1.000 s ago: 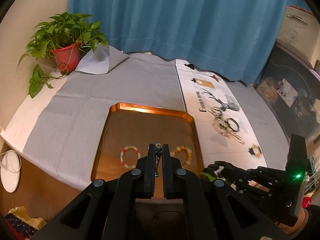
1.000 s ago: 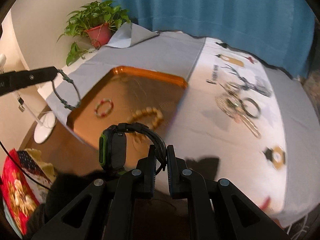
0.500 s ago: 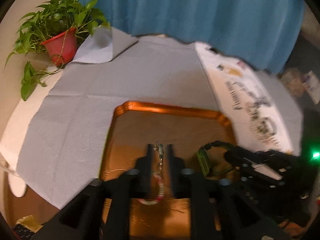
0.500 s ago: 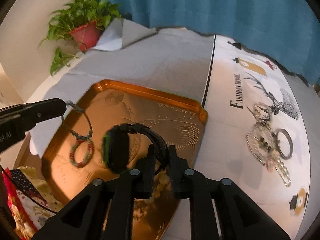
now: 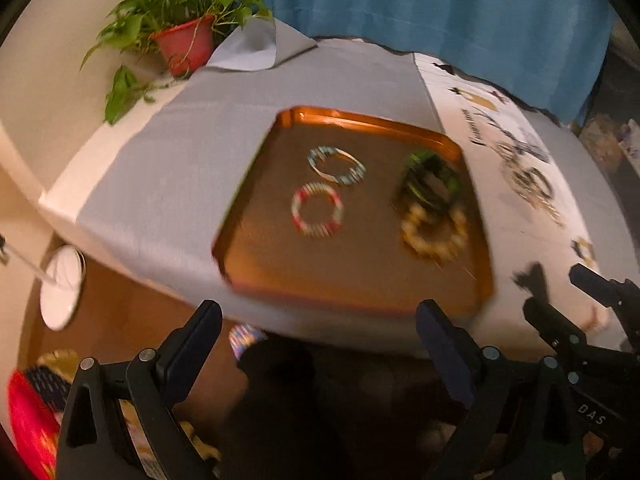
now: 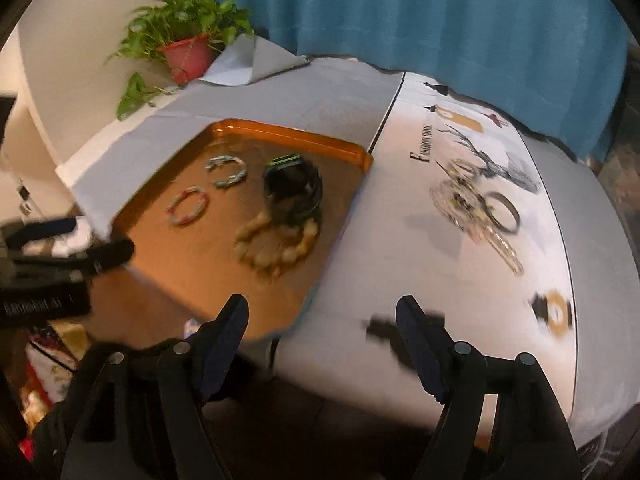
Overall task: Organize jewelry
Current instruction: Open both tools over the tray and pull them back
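Tray (image 6: 362, 155): one, orange-copper, on the grey cloth (image 6: 320, 96).

On the tray, four pieces:
- one teal-and-white bracelet (image 5: 337, 165), at the far side;
- one red-and-white beaded bracelet (image 5: 318, 216), just beside it on the near side, apart from it;
- one black watch with green trim (image 6: 293, 188), standing on its strap;
- one chunky cream bead bracelet (image 6: 277, 246), touching the watch's near side.

On the white printed runner (image 6: 416, 248), right of the tray: one tangled heap of loose jewelry (image 6: 478, 210). I can pick out a dark ring and pale bead strands in it; the blur keeps me from counting further.

Background: one potted plant (image 6: 186, 46) in a red pot; one blue curtain (image 6: 420, 12).

My left gripper (image 5: 319, 330): one. Jaws spreading, already wide; nothing between them, touching nothing, hanging off the tray's near edge.

My right gripper (image 6: 322, 322): one. Jaws opening, fairly wide, empty, over the near edge where tray meets runner; the watch sits free, well ahead of the fingertips.
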### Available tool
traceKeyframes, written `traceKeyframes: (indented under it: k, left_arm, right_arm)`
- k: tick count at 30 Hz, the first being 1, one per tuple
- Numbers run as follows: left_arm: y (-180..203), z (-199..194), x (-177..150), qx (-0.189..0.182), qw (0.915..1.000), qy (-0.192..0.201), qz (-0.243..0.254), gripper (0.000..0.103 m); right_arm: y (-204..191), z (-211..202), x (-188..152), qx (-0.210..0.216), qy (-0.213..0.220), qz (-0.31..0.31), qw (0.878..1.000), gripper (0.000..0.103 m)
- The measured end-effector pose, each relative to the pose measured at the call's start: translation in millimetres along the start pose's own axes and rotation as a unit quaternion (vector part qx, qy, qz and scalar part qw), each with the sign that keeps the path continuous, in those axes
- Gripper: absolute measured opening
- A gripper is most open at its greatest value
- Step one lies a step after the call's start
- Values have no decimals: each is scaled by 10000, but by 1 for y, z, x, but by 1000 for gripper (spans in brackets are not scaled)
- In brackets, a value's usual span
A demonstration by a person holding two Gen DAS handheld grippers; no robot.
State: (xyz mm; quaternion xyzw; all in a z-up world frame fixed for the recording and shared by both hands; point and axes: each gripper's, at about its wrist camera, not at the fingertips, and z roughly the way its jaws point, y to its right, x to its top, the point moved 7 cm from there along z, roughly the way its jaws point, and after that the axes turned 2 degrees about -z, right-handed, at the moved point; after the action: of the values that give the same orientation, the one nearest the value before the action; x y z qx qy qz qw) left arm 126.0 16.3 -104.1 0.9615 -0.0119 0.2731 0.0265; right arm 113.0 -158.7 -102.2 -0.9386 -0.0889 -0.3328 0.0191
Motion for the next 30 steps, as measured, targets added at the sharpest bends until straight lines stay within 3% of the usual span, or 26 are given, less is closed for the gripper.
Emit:
traceKeyframes:
  k: [2,6,15,21,30]
  left_arm:
    - [11,-20,-12,-119,9999,40,78,96]
    - [25,-65,-23,85,9984,373,421,96]
    - [48,-143,-46,-157,9933,1079,383,97]
    - [56,-167,-59,-101,9899,1268,624,97]
    - [56,-171,-63,-91,9903,1270,557,97]
  right_arm:
    - [0,-23,-10,-51,109,-33,9999,77]
    - [5,-70,-23,-213,399,67,9990,77]
    - [14,-165,-45,-531,1171,90,9917,83]
    - [7,-187,-59,-462,1289,168,9904,83]
    - [5,-187,-72,-430,1200,146,9917,83]
